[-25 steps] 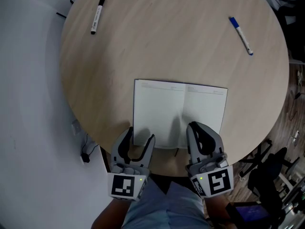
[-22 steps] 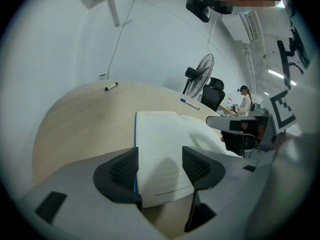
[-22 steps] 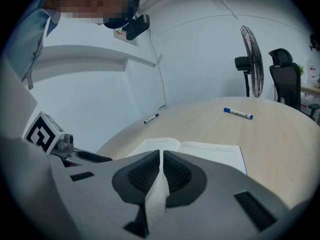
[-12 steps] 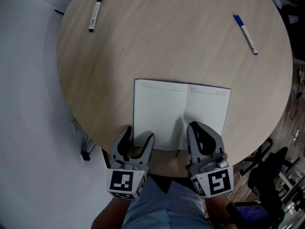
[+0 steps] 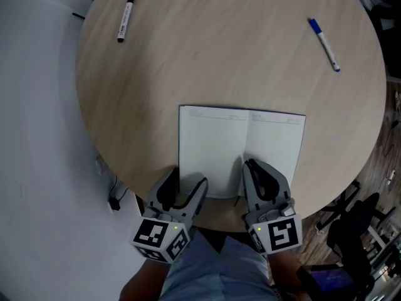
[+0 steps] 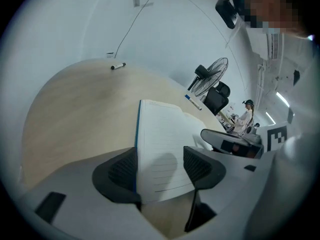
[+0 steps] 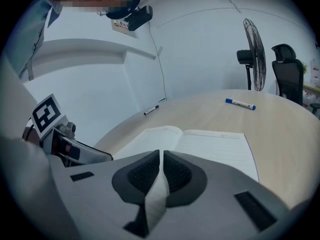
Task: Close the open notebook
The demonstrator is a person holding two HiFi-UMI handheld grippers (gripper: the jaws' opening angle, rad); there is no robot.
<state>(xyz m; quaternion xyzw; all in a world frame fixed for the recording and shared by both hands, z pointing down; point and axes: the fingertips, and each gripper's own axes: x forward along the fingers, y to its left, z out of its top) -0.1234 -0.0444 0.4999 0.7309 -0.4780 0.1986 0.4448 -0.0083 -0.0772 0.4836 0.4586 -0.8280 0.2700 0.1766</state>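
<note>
Now right hand-held gripper (image 7: 161, 171) pinches single page (image 7: 153, 204) of open notebook (image 5: 213, 146), probably to swing it over. Left hand-held gripper (image 6: 160, 168), jaws just opening wide, straddles near-left cover edge, unclamped. Notebook flat on counter (image 5: 219, 55), directly ahead of both.

The right gripper (image 7: 161, 159) pinches a page (image 7: 155, 199) of the open notebook (image 7: 210, 141) on the tabletop (image 7: 285, 129). A blue marker (image 7: 240, 104) lies beyond it.
</note>
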